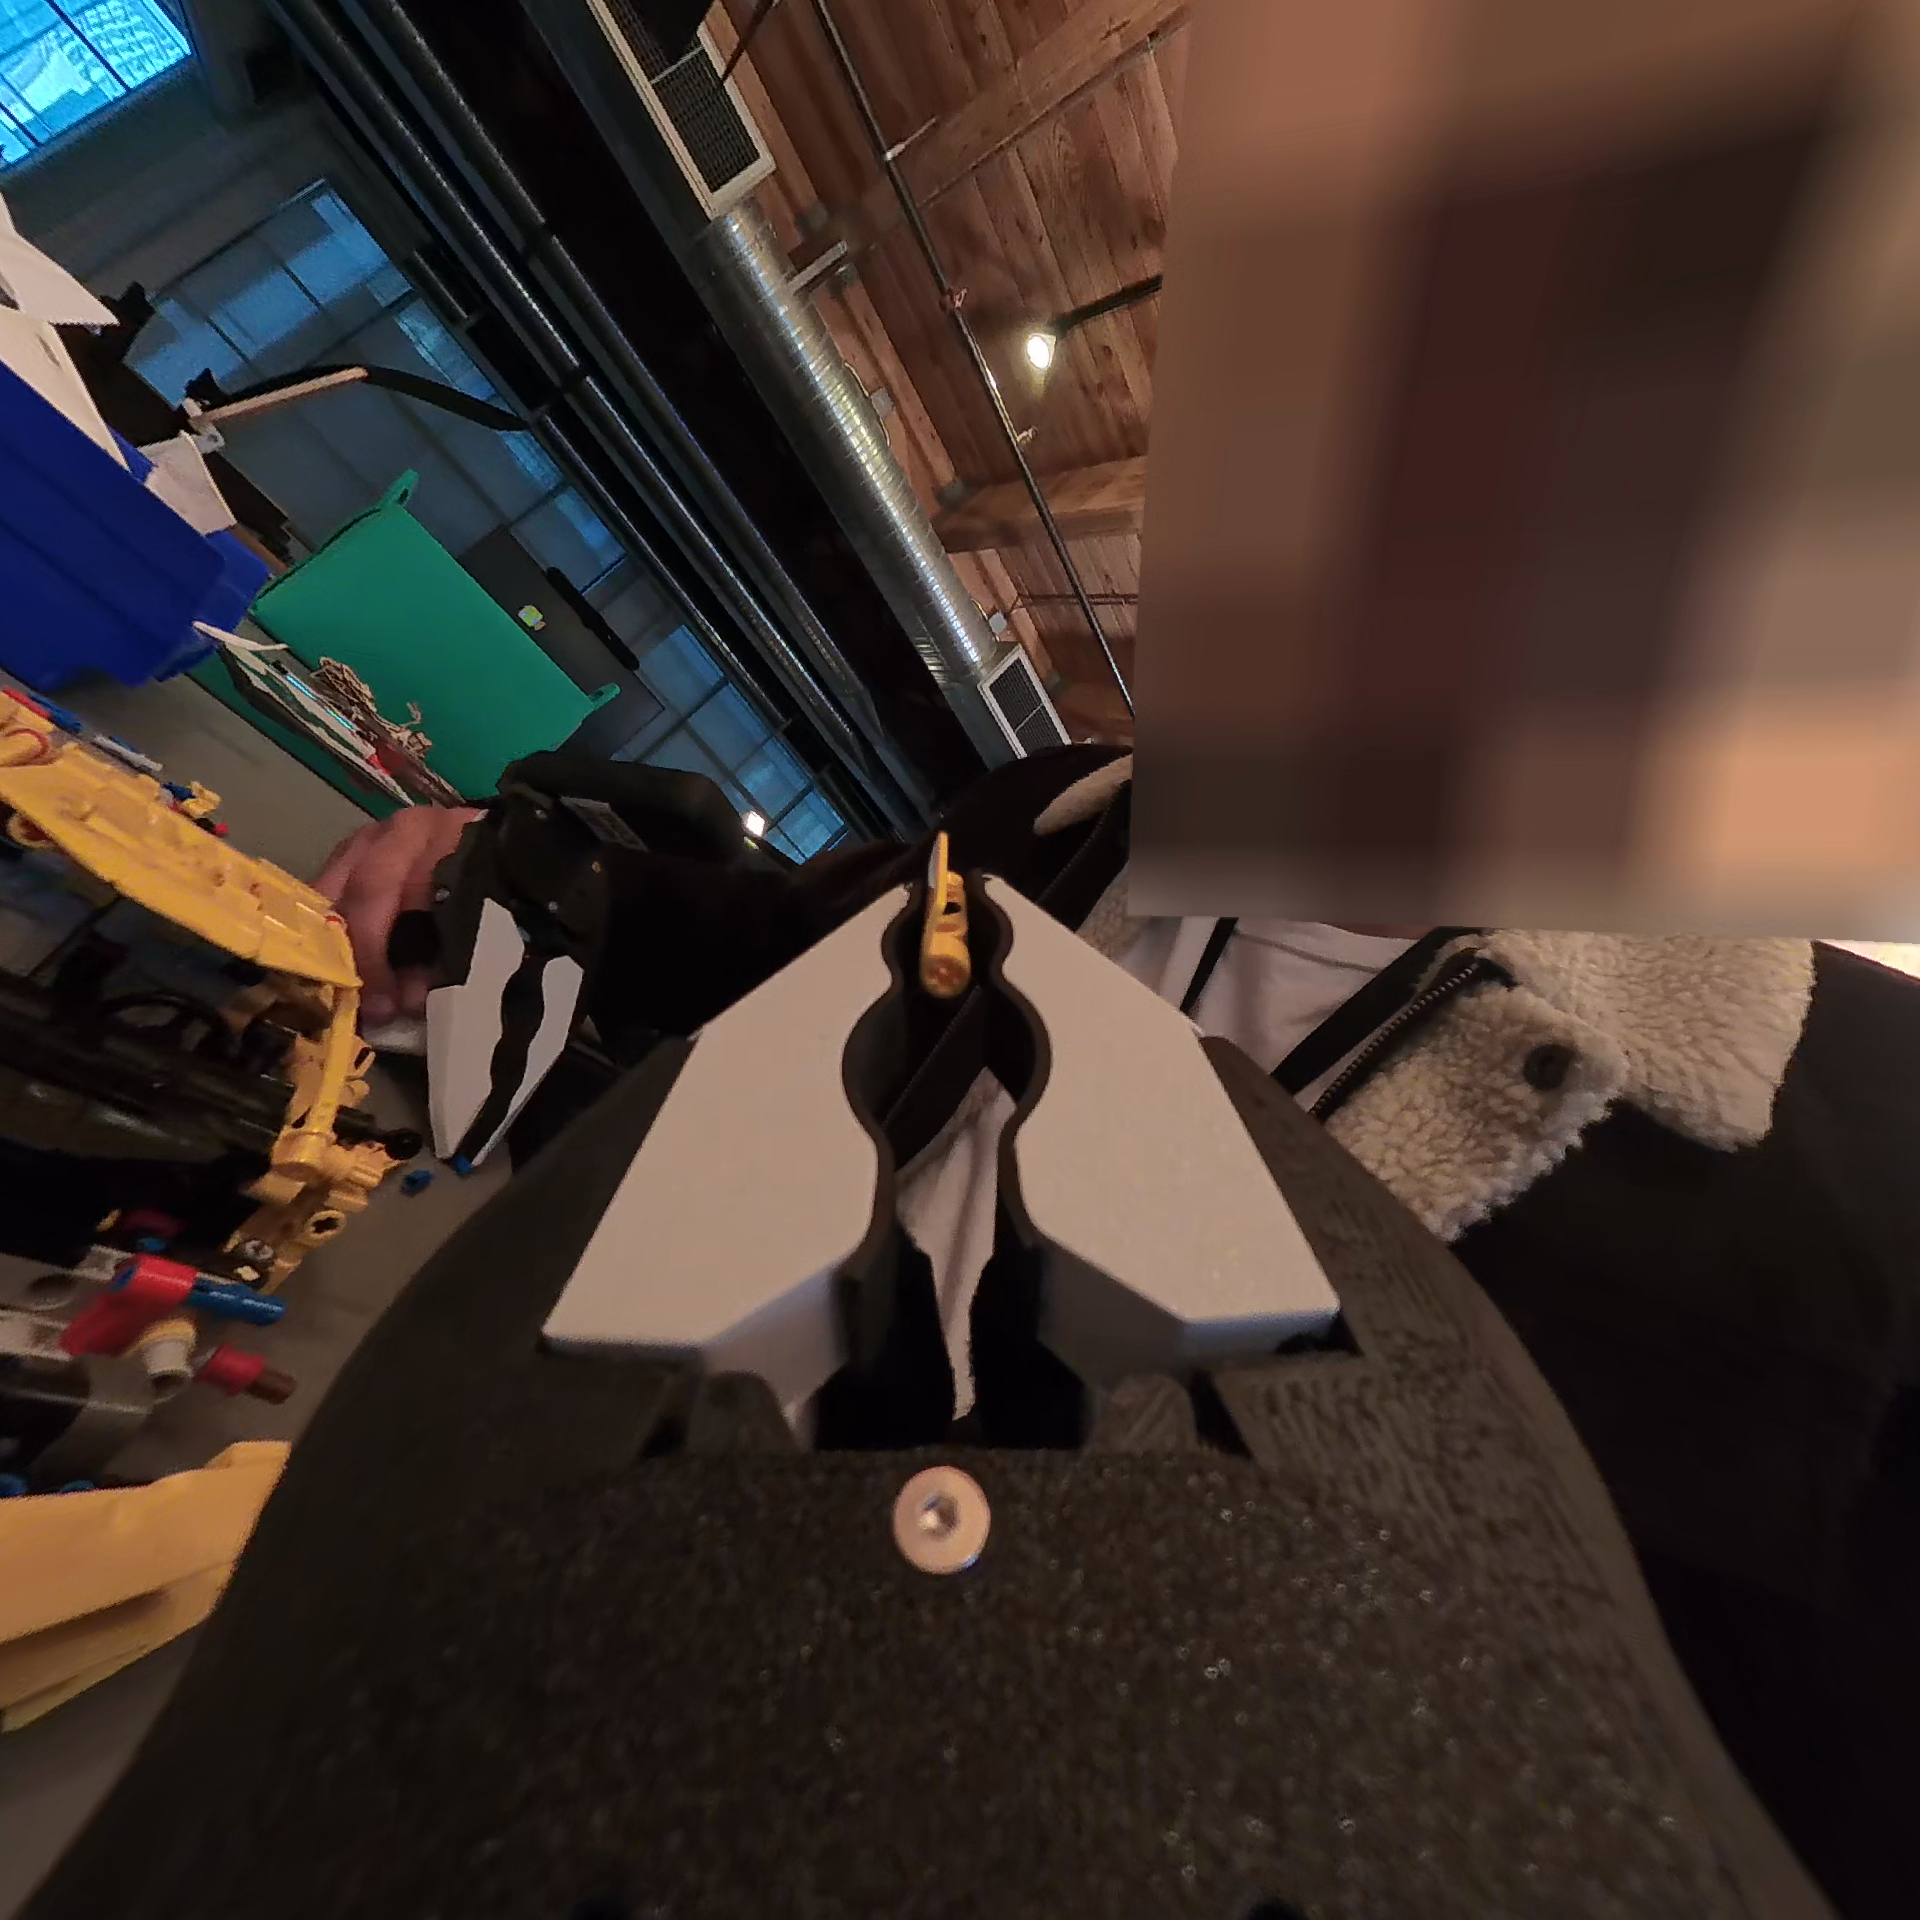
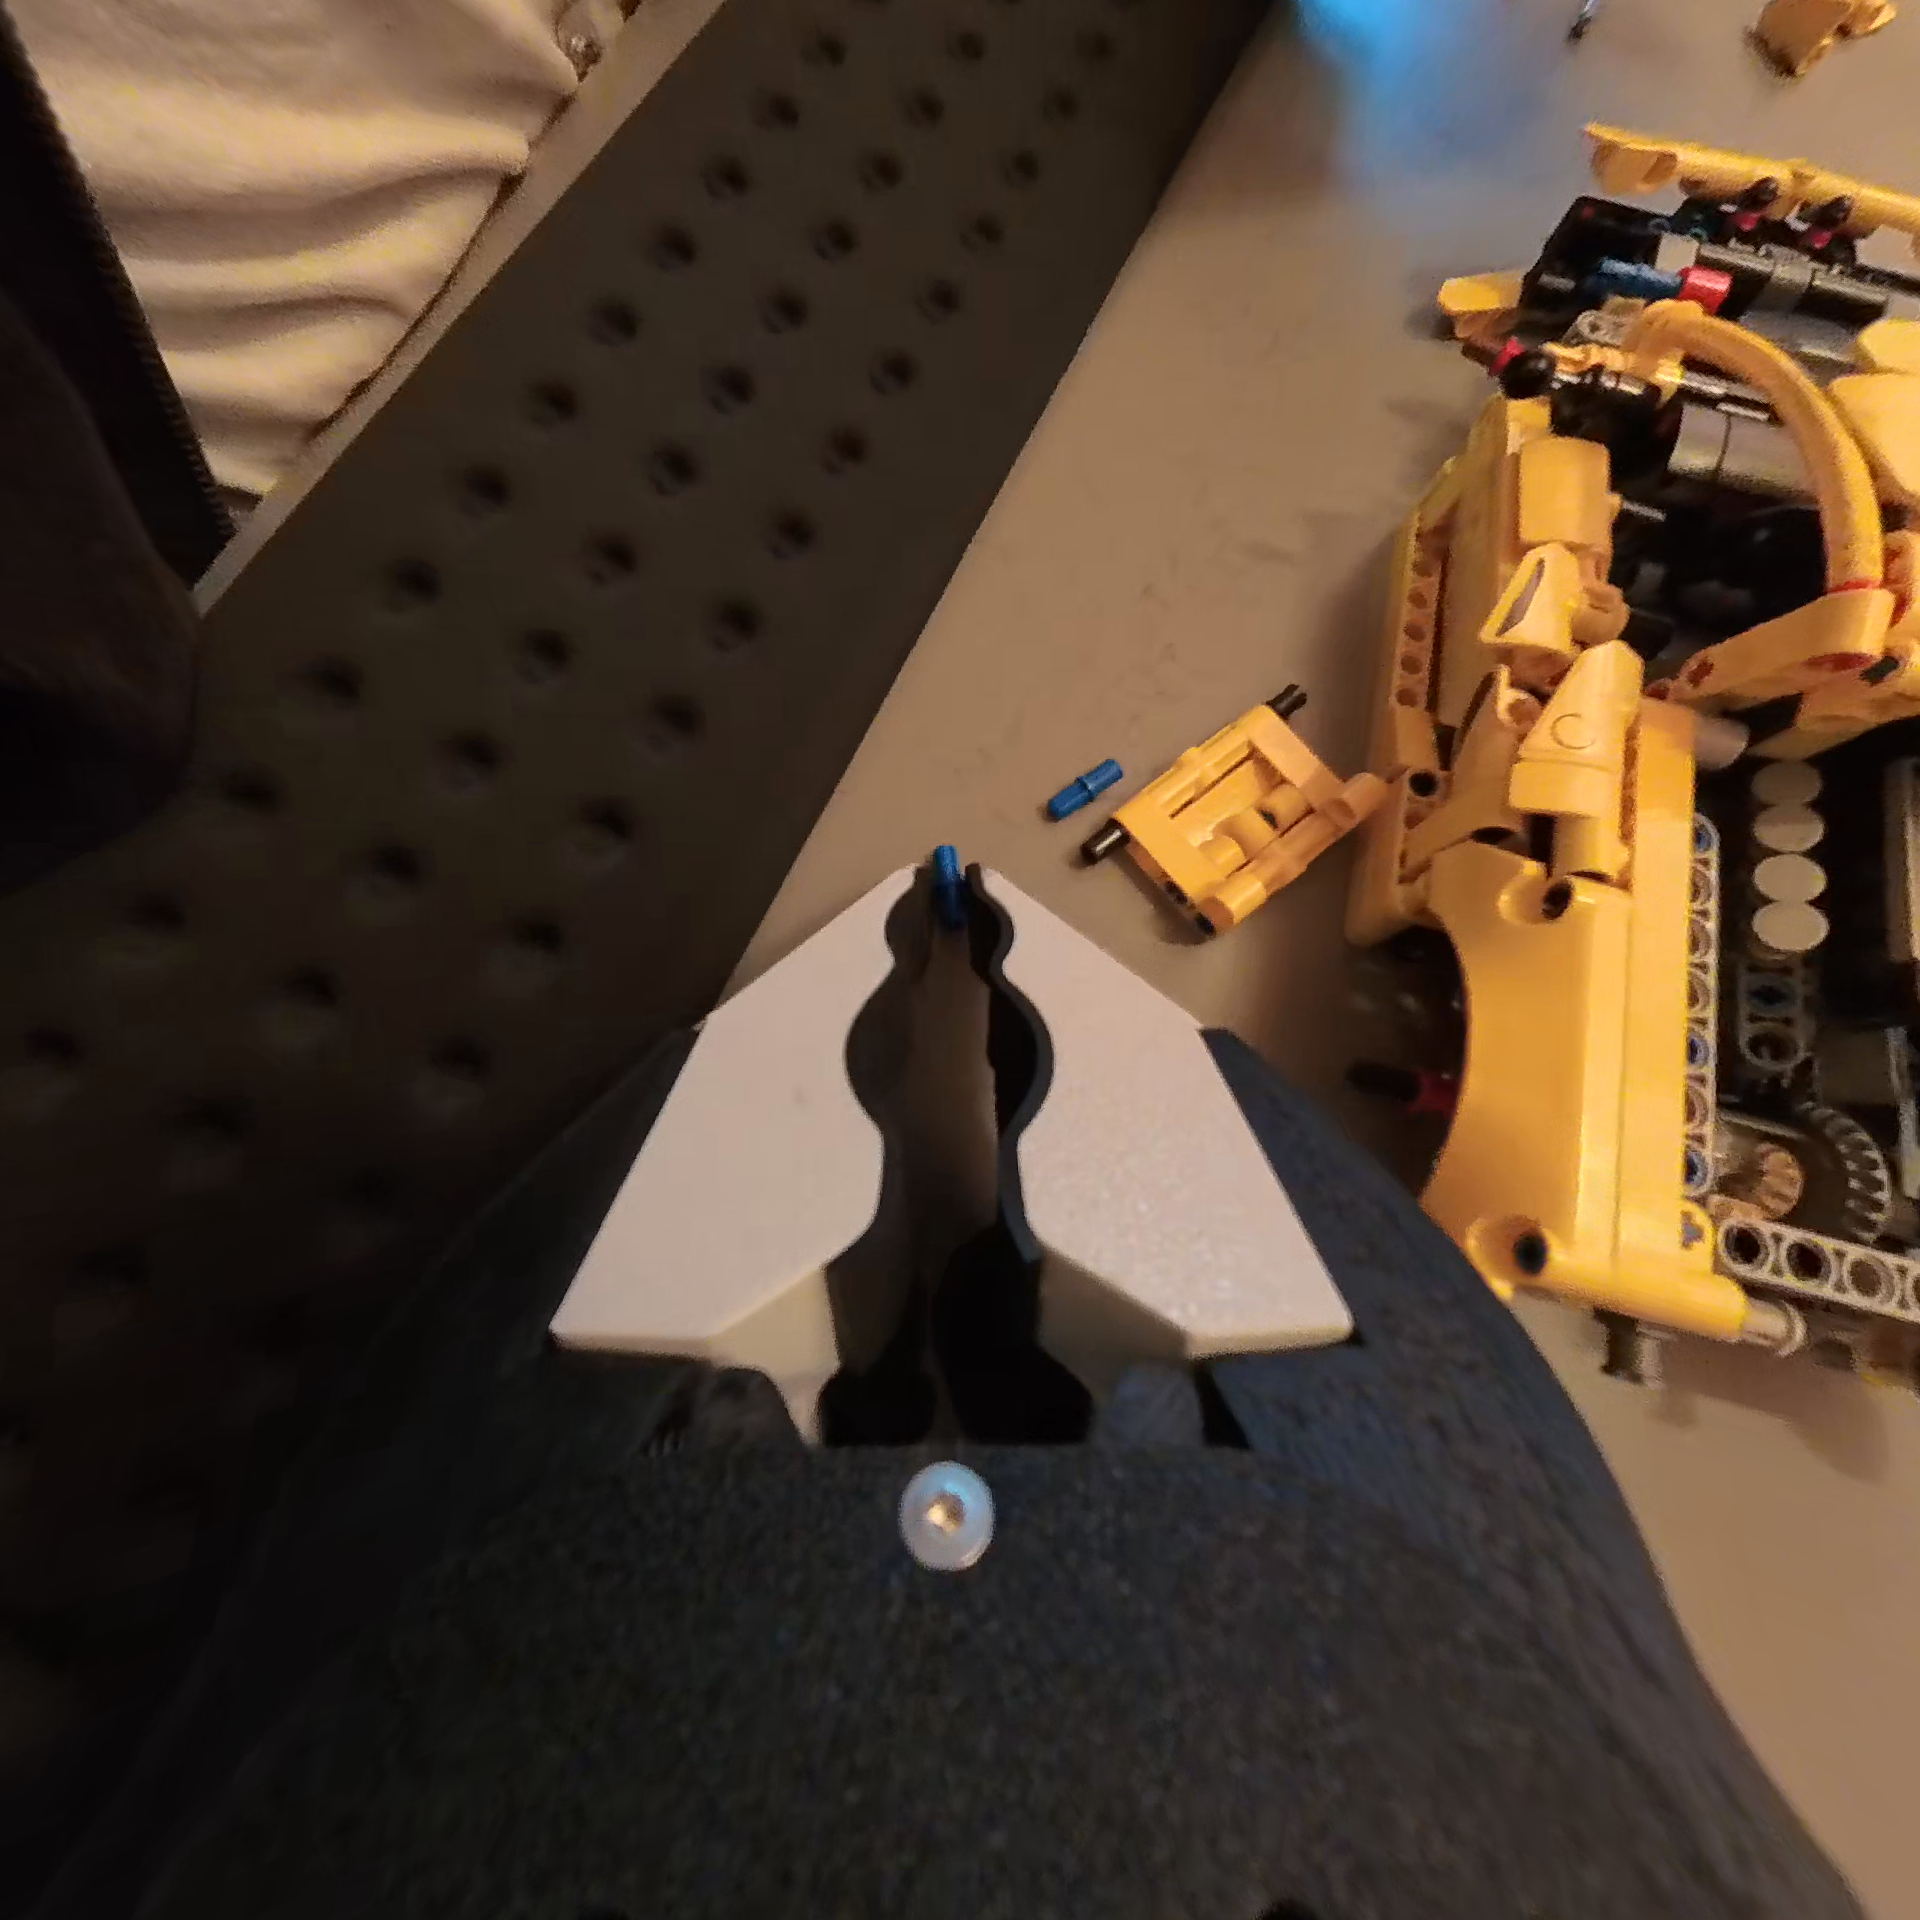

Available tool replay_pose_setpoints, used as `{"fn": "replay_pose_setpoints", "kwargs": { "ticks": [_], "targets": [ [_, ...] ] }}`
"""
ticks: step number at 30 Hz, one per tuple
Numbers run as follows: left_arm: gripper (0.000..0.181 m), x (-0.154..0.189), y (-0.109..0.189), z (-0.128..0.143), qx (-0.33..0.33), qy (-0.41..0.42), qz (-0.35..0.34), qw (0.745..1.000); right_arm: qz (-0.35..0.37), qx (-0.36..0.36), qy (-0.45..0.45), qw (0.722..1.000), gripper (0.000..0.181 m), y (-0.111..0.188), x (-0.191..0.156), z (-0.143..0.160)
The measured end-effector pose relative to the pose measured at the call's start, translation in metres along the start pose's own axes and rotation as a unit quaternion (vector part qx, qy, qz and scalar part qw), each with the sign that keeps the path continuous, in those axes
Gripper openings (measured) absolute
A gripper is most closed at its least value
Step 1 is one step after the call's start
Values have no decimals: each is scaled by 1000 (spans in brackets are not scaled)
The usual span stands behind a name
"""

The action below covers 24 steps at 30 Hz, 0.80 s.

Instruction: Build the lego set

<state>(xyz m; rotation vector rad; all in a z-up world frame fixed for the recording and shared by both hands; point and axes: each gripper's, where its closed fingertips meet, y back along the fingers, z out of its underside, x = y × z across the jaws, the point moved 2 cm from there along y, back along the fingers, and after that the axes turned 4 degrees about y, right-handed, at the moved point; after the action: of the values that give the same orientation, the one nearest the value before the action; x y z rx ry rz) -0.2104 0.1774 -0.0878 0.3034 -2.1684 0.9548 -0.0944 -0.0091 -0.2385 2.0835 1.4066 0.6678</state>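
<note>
My left gripper [image 1: 943, 896] is shut on a small yellow lego piece [image 1: 945, 935] and holds it up in the air, pointing toward a person's chest. My right gripper [image 2: 948, 881] is shut on a small blue pin [image 2: 945, 885] just above the table near its edge. The right gripper also shows in the left wrist view [image 1: 488, 1132], low by the model. The large yellow and black lego vehicle model [image 2: 1621, 831] lies on the table to the right; it also shows in the left wrist view [image 1: 177, 987]. A small yellow sub-assembly [image 2: 1236, 821] and a loose blue pin [image 2: 1084, 792] lie beside it.
A black perforated panel [image 2: 623, 520] runs along the table's edge on the left. Loose red, blue and grey pieces [image 1: 156, 1320] lie near the model. Blue bins [image 1: 94, 540] and a green bin [image 1: 436, 623] stand behind. A hand [image 1: 384, 873] holds the right gripper.
</note>
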Motion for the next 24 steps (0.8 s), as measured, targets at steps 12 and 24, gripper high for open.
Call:
{"fn": "replay_pose_setpoints", "kwargs": {
  "ticks": [12,24],
  "targets": [
    [6,0,-1,-1,6,-6,-6,1000,20,-1,-25,1000,5,1,-1,1],
    [7,-20,-9,6,1,-14,-60,998,129,162,-229,951,4,19,101,-168]
  ]
}}
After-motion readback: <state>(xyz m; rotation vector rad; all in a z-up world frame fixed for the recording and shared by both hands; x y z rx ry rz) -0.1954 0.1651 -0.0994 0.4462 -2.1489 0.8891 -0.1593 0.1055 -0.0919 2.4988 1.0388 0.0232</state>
